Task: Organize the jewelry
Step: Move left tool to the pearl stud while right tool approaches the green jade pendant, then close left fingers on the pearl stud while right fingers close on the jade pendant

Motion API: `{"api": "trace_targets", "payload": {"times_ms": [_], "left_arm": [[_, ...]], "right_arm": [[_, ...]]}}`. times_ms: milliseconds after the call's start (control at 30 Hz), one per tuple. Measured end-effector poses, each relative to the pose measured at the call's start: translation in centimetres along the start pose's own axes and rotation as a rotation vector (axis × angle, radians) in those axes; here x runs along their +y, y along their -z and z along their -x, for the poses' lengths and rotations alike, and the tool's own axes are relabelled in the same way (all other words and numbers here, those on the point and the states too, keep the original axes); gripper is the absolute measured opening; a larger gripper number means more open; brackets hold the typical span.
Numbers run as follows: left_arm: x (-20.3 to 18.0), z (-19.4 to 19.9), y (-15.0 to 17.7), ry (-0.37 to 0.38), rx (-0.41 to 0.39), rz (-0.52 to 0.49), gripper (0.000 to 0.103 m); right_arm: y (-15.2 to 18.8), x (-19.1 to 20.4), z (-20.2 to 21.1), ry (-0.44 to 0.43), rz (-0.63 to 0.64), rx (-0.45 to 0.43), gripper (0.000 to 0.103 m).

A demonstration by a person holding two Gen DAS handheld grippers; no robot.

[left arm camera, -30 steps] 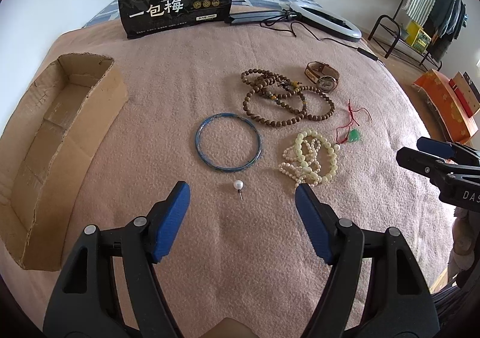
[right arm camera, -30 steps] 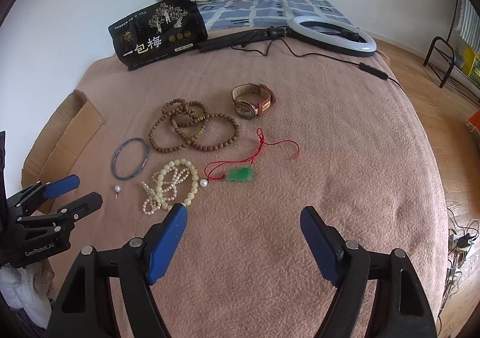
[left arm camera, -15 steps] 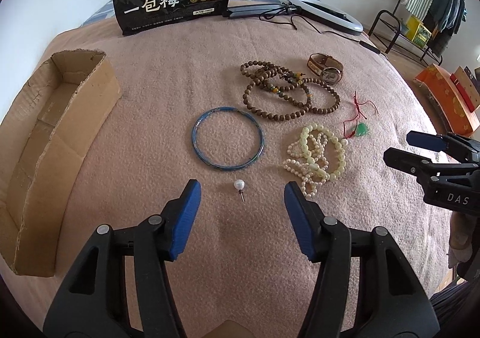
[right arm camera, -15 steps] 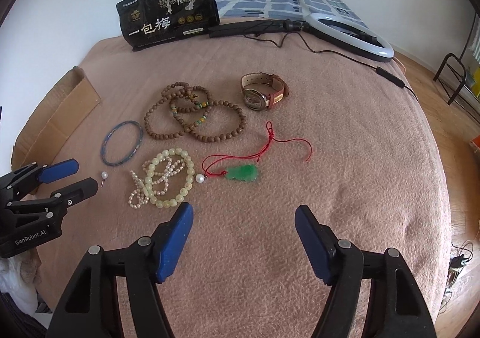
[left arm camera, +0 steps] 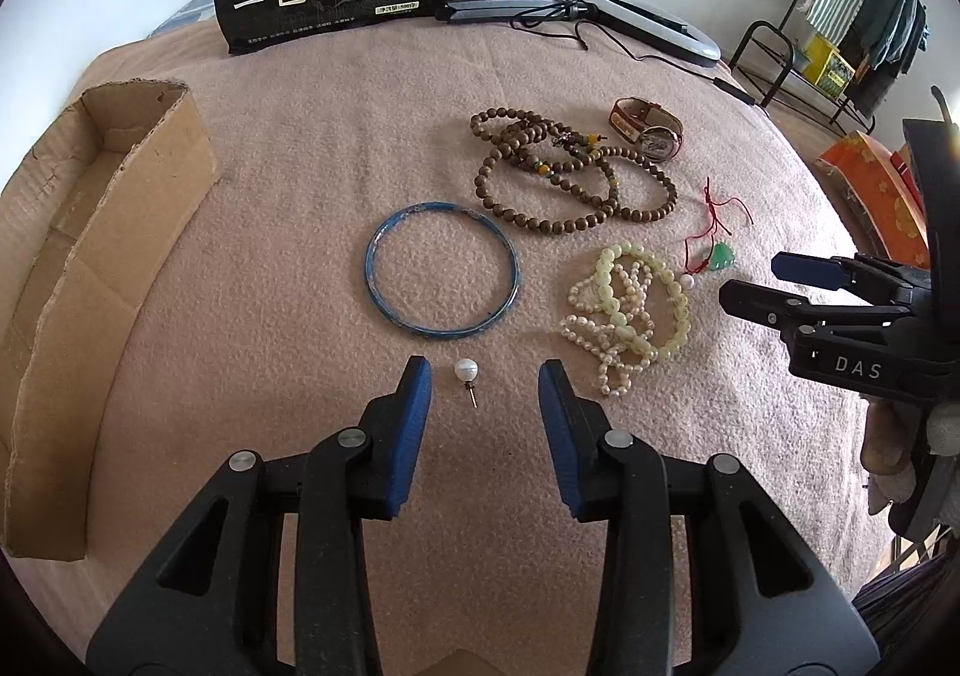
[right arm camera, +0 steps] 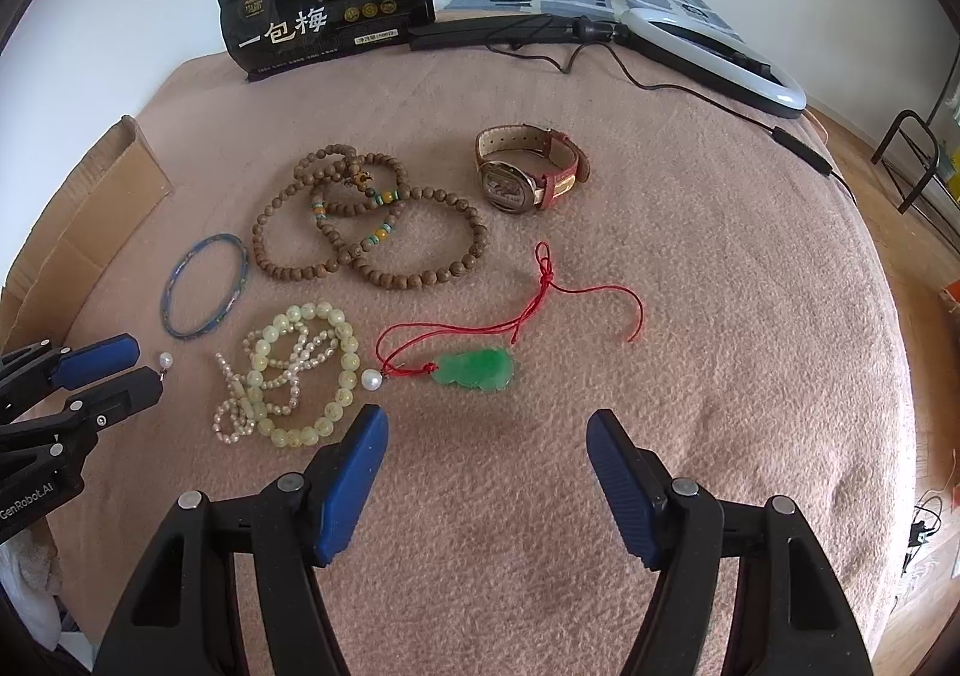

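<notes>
While hovering low over the pink blanket (left arm camera: 252, 208), left gripper (left arm camera: 485, 376) closing its jaws but not yet pressing, pearl stud (left arm camera: 465, 370) lying between the blue fingertips (left arm camera: 414, 394), nearer the left one. Just beyond the tips, blue bangle (left arm camera: 441, 269) lying flat; ahead and to the right, pale bead strands (left arm camera: 627, 310), brown bead bracelets (left arm camera: 570, 178) and watch (left arm camera: 648, 129). Far off to the left, cardboard tray (left arm camera: 90, 232) sitting open. Right gripper (right arm camera: 486, 430) narrowing slightly, jaws wide apart and holding nothing, green pendant (right arm camera: 477, 370) on its red cord (right arm camera: 540, 304) lying just ahead of the tips, loose pearl (right arm camera: 372, 379) beside the left tip.
</notes>
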State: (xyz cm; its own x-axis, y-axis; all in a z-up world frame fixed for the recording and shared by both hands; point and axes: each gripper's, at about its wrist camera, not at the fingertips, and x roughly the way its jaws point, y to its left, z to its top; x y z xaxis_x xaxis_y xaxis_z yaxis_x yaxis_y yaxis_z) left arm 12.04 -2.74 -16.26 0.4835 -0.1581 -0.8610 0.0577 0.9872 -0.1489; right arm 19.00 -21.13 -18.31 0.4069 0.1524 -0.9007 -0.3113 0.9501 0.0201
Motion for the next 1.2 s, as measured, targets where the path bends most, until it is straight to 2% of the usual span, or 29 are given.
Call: {"api": "trace_targets", "payload": {"times_ms": [300,367,533,700,1200], "left_arm": [[0.1,-0.6,0.0,0.007,0.004,0.006,0.037],[0.1,-0.8,0.0,0.006,0.007,0.004,0.032],[0.3,-1.4,-0.1,0.01,0.012,0.017,0.031],[0.4,-1.9,-0.2,0.015,0.019,0.024,0.023],[0.2,-2.5,0.4,-0.001,0.019,0.005,0.011]], "right_arm": [[-0.6,0.2,-1.1,-0.002,0.006,0.007,0.069],[-0.7,0.2,-1.2,-0.004,0.001,0.008,0.069],[-0.8,0.0,-1.5,0.004,-0.001,0.008,0.069],[-0.8,0.0,-1.6,0.006,-0.004,0.005,0.069],[-1.1,0.1,-2.1,0.015,0.018,-0.008,0.069]]}}
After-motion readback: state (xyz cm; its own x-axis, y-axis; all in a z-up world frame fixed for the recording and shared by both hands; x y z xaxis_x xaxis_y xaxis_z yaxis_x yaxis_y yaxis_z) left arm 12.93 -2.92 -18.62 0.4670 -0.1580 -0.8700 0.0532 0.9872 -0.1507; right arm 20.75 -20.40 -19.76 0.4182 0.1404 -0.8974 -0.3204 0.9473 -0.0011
